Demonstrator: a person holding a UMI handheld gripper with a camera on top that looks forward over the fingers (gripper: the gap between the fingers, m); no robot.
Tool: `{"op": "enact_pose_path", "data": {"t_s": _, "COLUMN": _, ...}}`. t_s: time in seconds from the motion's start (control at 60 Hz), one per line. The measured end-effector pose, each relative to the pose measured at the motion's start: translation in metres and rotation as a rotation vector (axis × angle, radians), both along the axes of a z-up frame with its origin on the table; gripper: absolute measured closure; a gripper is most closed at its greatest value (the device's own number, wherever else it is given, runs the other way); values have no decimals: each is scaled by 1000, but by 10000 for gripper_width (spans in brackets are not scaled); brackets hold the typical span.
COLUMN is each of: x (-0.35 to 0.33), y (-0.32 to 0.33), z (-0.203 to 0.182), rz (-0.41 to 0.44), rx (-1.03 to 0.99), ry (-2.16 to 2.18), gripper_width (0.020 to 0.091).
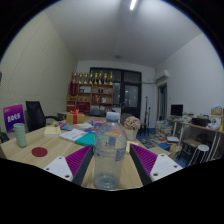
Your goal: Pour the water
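Clear plastic, the bottle (109, 152) stands up between the two fingers of the gripper (109, 163), which squeeze it on both sides. Far behind, on the left of the table (52, 152), stands a green cup (21, 135).

the bottle (109, 152) stood on the bench (55, 160) between the tool's (110, 165) fingers; a cup (20, 135) sat far left, shelves (92, 93) behind.
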State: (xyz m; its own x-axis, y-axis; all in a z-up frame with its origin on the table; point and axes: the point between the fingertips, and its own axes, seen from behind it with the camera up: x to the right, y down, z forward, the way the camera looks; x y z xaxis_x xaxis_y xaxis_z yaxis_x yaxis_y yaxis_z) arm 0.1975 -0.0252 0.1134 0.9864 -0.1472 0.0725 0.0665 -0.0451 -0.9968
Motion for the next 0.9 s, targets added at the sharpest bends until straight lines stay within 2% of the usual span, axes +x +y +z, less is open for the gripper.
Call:
{"op": "enact_pose_path", "data": {"t_s": 0.217, "x": -3, "y": 38, "z": -14, "rz": 3, "rx": -28, "ry": -30, "gripper_width": 273}}
{"op": "enact_pose_path", "data": {"t_s": 0.267, "x": -7, "y": 45, "z": -23, "rz": 12, "rx": -50, "ry": -38, "gripper_width": 302}}
{"op": "enact_pose_path", "data": {"t_s": 0.317, "x": -6, "y": 49, "z": -30, "rz": 8, "rx": -76, "ry": -35, "gripper_width": 452}}
{"op": "enact_pose_path", "data": {"t_s": 0.417, "x": 0, "y": 52, "z": -29, "rz": -12, "rx": -58, "ry": -3, "gripper_width": 488}}
{"op": "enact_pose_path", "data": {"t_s": 0.533, "x": -12, "y": 52, "z": -28, "rz": 20, "rx": -34, "ry": 22, "gripper_width": 540}}
{"op": "enact_pose_path", "data": {"t_s": 0.55, "x": -13, "y": 51, "z": -29, "rz": 26, "rx": -35, "ry": 26, "gripper_width": 528}}
{"op": "enact_pose_path", "data": {"t_s": 0.617, "x": -20, "y": 49, "z": -25, "rz": 44, "rx": -31, "ry": 16, "gripper_width": 587}}
{"op": "enact_pose_path", "data": {"t_s": 0.683, "x": -33, "y": 48, "z": -13, "rz": 57, "rx": -30, "ry": -38, "gripper_width": 583}}
{"op": "enact_pose_path", "data": {"t_s": 0.7, "x": -36, "y": 48, "z": -7, "rz": 60, "rx": -25, "ry": -59, "gripper_width": 618}}
{"op": "enact_pose_path", "data": {"t_s": 0.783, "x": -52, "y": 44, "z": 35, "rz": 58, "rx": 4, "ry": -183, "gripper_width": 624}}
{"op": "enact_pose_path", "data": {"t_s": 0.9, "x": -111, "y": 57, "z": 89, "rz": 51, "rx": 29, "ry": -490, "gripper_width": 625}}
